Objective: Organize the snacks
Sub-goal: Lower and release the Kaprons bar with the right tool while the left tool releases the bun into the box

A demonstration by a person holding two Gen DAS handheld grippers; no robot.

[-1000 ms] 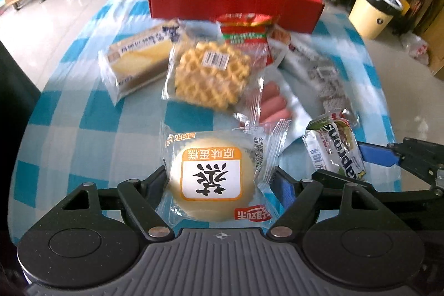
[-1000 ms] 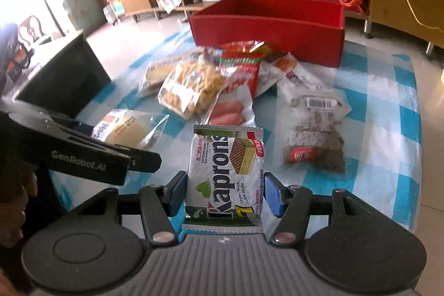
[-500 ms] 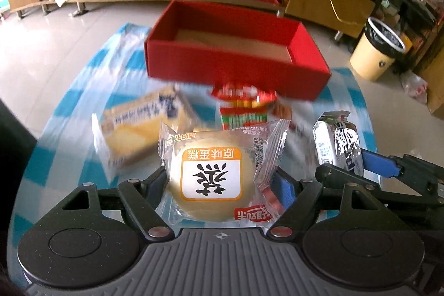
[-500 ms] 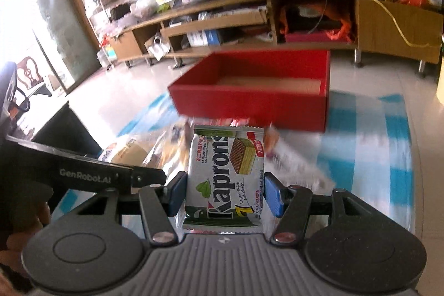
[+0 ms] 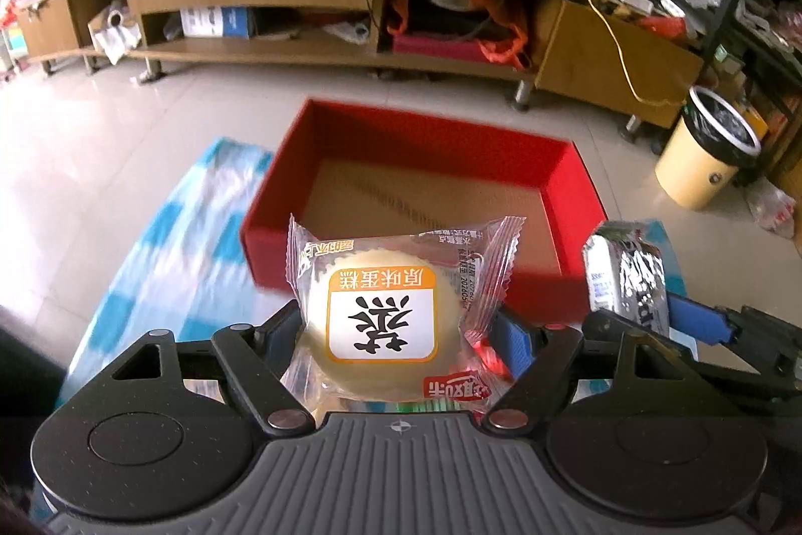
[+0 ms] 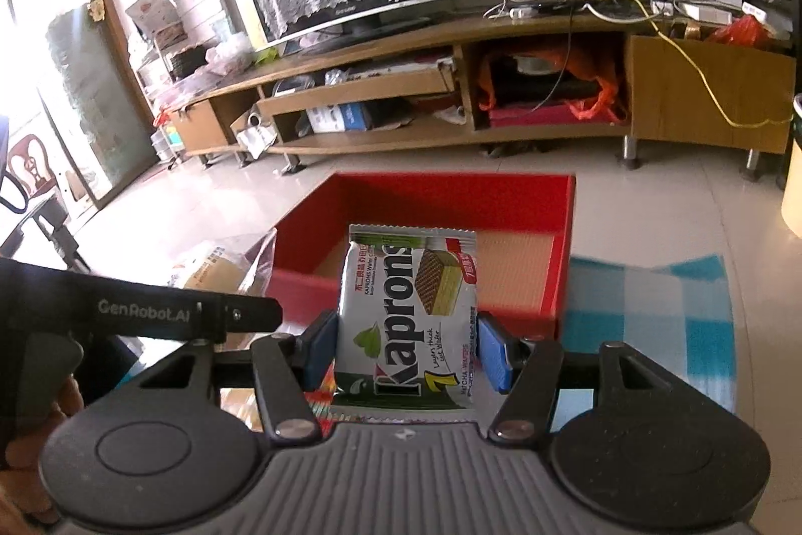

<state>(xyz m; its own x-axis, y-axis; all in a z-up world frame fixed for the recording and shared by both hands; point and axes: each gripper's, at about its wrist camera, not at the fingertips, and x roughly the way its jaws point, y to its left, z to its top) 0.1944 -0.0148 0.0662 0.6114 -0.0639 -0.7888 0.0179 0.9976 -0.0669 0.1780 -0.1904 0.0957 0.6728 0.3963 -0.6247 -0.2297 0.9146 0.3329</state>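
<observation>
We carry one snack in each hand, and over the last second both have come off the pile of snacks on the checked tablecloth (image 5: 165,234) and swung toward the red box (image 5: 426,144), which now fills the middle of both views with its cardboard floor bare. Our left gripper (image 5: 401,329) pinches the round cake in its clear wrapper (image 5: 383,319) by its two sides, the fingers held apart by the cake itself. Our right gripper (image 6: 407,344) clamps the wafer packet (image 6: 408,309) upright between its blue pads (image 6: 493,352), narrower than the left. Both packets hang in front of the near wall of the box, not yet over its floor as far as we can judge. The other snacks have dropped out of sight below us, apart from a bag at the left edge of the right view. What is left, we judge, is carrying both a little further and letting go inside.
</observation>
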